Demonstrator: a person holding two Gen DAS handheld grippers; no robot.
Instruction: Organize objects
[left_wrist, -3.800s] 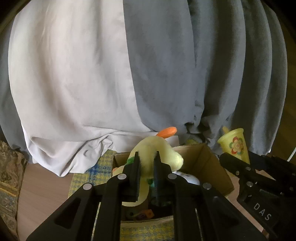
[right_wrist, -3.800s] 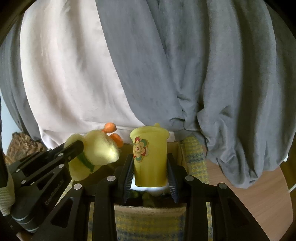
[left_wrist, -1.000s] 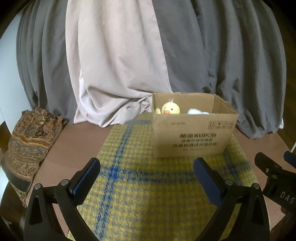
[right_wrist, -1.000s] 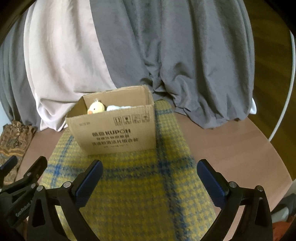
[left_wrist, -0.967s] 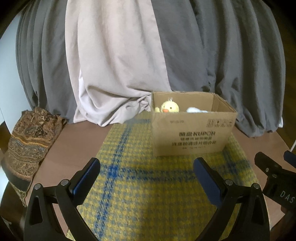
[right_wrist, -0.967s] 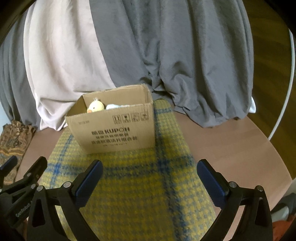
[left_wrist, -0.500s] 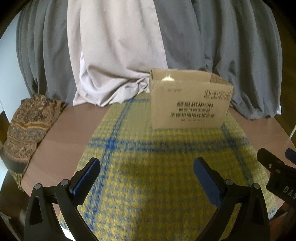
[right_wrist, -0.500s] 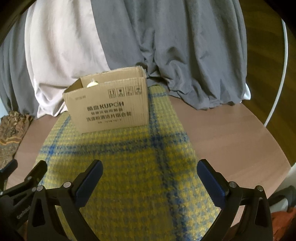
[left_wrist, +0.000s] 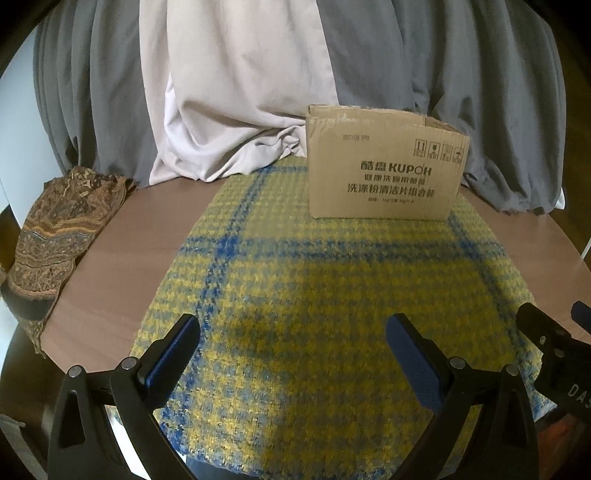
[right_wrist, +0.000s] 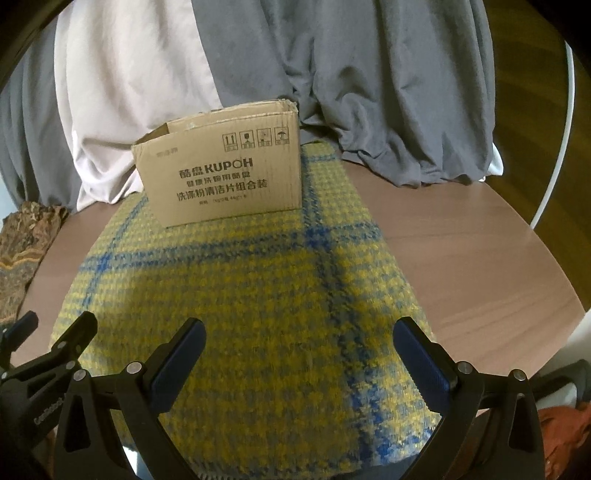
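Note:
A brown cardboard box (left_wrist: 384, 173) printed KUPOH stands at the far end of a yellow and blue checked cloth (left_wrist: 325, 288); it also shows in the right wrist view (right_wrist: 221, 177). Its inside is hidden from this low angle. My left gripper (left_wrist: 293, 347) is open and empty, low over the cloth's near edge. My right gripper (right_wrist: 297, 350) is open and empty, also low over the near edge of the cloth (right_wrist: 240, 295). Each gripper stands well back from the box.
The cloth lies on a round brown table (left_wrist: 118, 266). A patterned brown fabric (left_wrist: 59, 225) hangs over its left edge. Grey and pale curtains (left_wrist: 240, 85) hang behind the box. A white hoop (right_wrist: 557, 147) stands at the right.
Both grippers have let go of the yellow plush duck and the yellow cup, opened wide, pulled back from the box and dropped lower. The box's contents are now out of sight.

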